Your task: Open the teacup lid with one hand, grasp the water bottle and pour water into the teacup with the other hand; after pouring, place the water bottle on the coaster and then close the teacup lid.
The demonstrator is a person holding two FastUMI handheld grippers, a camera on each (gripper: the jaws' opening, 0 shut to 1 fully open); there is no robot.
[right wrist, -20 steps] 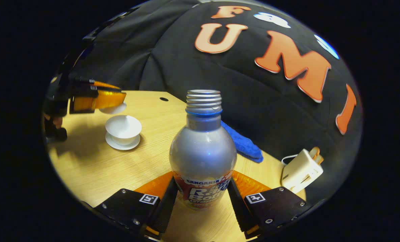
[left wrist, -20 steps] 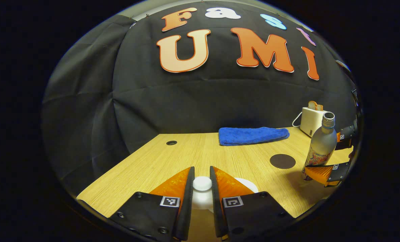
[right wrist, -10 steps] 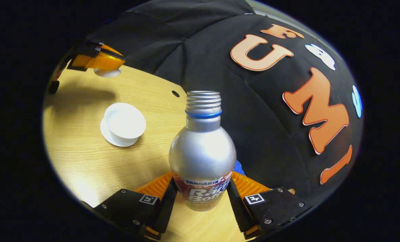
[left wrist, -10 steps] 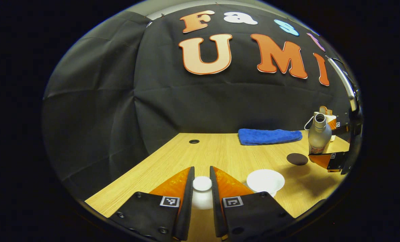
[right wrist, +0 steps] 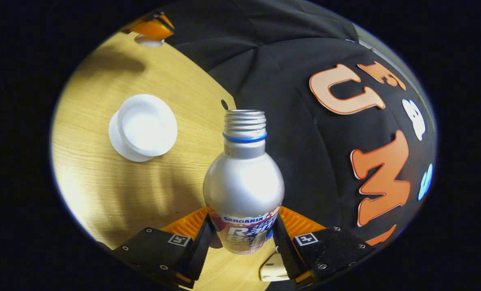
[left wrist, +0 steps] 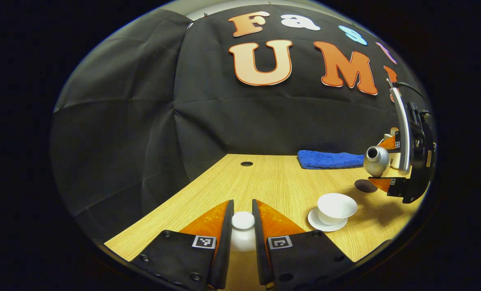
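Above the bench (right wrist: 102, 182), right gripper (right wrist: 242, 238) jaws clamp the bottle (right wrist: 243, 186), now tipped further toward the open teacup (right wrist: 146, 124); left gripper (left wrist: 242, 230) jaws hold the lid (left wrist: 242, 232) aside, so pouring is imminent.

Recording booth, not a home: black cloth wall (left wrist: 143, 121) behind a wood counter (left wrist: 264, 182) w/ cable hole (left wrist: 246, 163).

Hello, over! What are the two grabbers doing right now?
Left gripper shut on white teacup lid, held off the cup. Right gripper shut on silver metal water bottle, tipped toward open white teacup. Nothing between them.
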